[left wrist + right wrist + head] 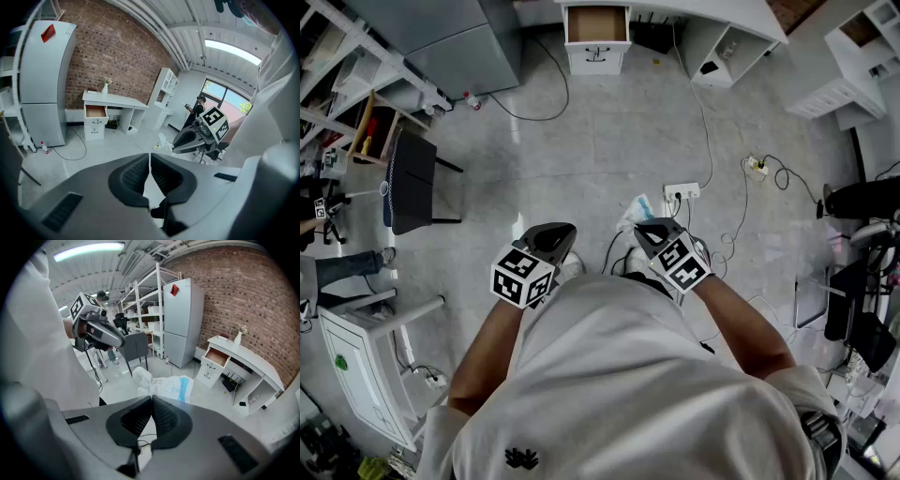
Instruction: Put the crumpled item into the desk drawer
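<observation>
White-and-blue crumpled wrapper [164, 386], thin and creased, juts past the ribbed black pads of the right gripper [151, 400], which is clamped on its edge. Left gripper [150, 157]: jaws together, empty.

Crumpled item [636, 212] partly hidden behind right gripper [645, 228]; desk [741, 21] cropped.

The desk [712, 14] stands at the floor's far edge with its open drawer [597, 23] at the desk's left end, and the fridge [455, 42] is left of that. A chair [412, 178] stands near the floor's left edge. Mid-floor lies a power strip [682, 192], just beyond the crumpled item [636, 212] at the tips of the right gripper [649, 230]. The left gripper [555, 232] is alongside, to the left.
</observation>
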The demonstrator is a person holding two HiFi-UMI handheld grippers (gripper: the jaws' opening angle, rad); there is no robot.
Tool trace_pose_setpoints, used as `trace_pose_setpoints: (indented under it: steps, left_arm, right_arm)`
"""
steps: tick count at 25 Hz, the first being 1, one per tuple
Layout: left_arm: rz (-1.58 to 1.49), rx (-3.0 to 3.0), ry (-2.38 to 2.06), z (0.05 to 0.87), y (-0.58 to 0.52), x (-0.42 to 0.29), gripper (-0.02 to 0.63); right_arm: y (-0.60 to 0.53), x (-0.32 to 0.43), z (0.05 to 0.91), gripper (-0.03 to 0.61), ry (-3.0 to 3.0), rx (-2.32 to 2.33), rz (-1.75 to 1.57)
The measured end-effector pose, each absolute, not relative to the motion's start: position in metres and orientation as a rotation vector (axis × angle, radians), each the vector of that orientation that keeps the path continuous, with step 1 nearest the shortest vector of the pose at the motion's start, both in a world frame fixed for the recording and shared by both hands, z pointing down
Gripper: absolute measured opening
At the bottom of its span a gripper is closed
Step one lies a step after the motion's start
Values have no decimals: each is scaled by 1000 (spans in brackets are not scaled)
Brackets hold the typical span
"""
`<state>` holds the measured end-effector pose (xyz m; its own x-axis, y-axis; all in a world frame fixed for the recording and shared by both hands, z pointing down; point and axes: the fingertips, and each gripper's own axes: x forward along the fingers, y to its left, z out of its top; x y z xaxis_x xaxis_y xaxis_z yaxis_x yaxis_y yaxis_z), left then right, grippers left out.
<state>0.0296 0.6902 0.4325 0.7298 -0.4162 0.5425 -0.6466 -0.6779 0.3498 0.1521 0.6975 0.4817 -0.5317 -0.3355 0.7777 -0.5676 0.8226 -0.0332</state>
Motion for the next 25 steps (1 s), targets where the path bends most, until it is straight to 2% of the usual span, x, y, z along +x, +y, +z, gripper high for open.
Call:
trace_pose_setpoints:
  steps: [6,11,19,25]
  left_arm:
    - [589,2412,-776,443,707,-63,32]
    - [601,2402,-774,454,708,-106,31]
    - [566,2405,-729,457,667,-86,32]
    - [583,2400,-758,452,588,-56,32]
  right_arm:
    - [715,65,485,29,-2150,674,364]
    - [730,27,490,29,-2135,678,390]
    - [684,33,490,29,-2155,711,430]
    - [599,55,488,29,-2189,671,414]
